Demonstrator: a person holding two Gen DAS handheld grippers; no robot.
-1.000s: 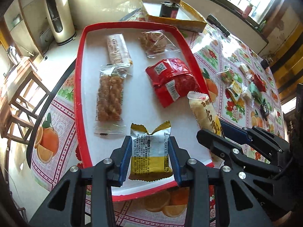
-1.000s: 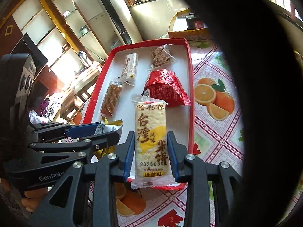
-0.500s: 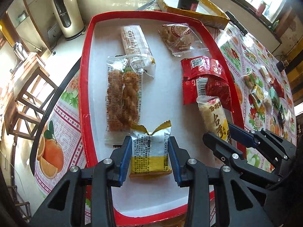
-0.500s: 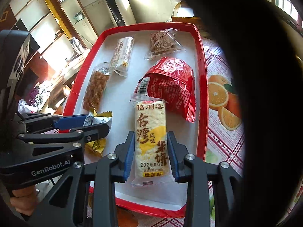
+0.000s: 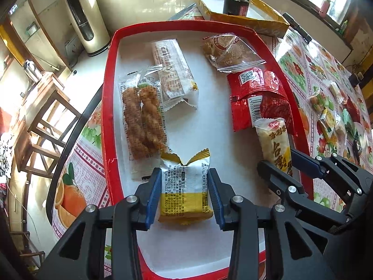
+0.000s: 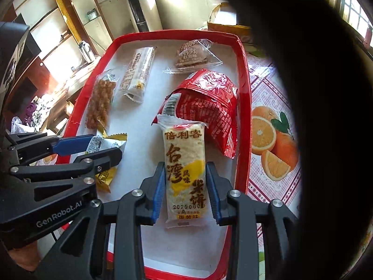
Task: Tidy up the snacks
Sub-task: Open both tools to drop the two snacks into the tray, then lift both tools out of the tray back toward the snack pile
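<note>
A red tray (image 5: pixel 108 107) with a white floor holds a twisted-pastry packet (image 5: pixel 142 126), a white bar packet (image 5: pixel 173 74), a clear cake packet (image 5: pixel 230 51) and a red packet (image 5: pixel 258 98). My left gripper (image 5: pixel 184 191) is shut on a yellow-and-white snack packet (image 5: pixel 184 193) low over the tray's near part. My right gripper (image 6: pixel 185 186) is shut on a pale rice-cracker packet (image 6: pixel 185 168) over the tray, its top against the red packet (image 6: pixel 207 109). The right gripper also shows in the left wrist view (image 5: pixel 289 163); the left one shows in the right wrist view (image 6: pixel 98 149).
The tray (image 6: pixel 244 107) lies on a fruit-print tablecloth (image 5: pixel 310 70). A yellow cardboard box lid (image 5: pixel 256 23) with a dark can stands behind the tray. Several loose snacks (image 5: pixel 331 114) lie on the cloth at right. A tall white appliance (image 5: pixel 81 14) and wooden stools stand beyond the left edge.
Both grippers have moved forward over the tray with their packets and come lower. The tray's snacks now look closer. Neither grip has changed.
</note>
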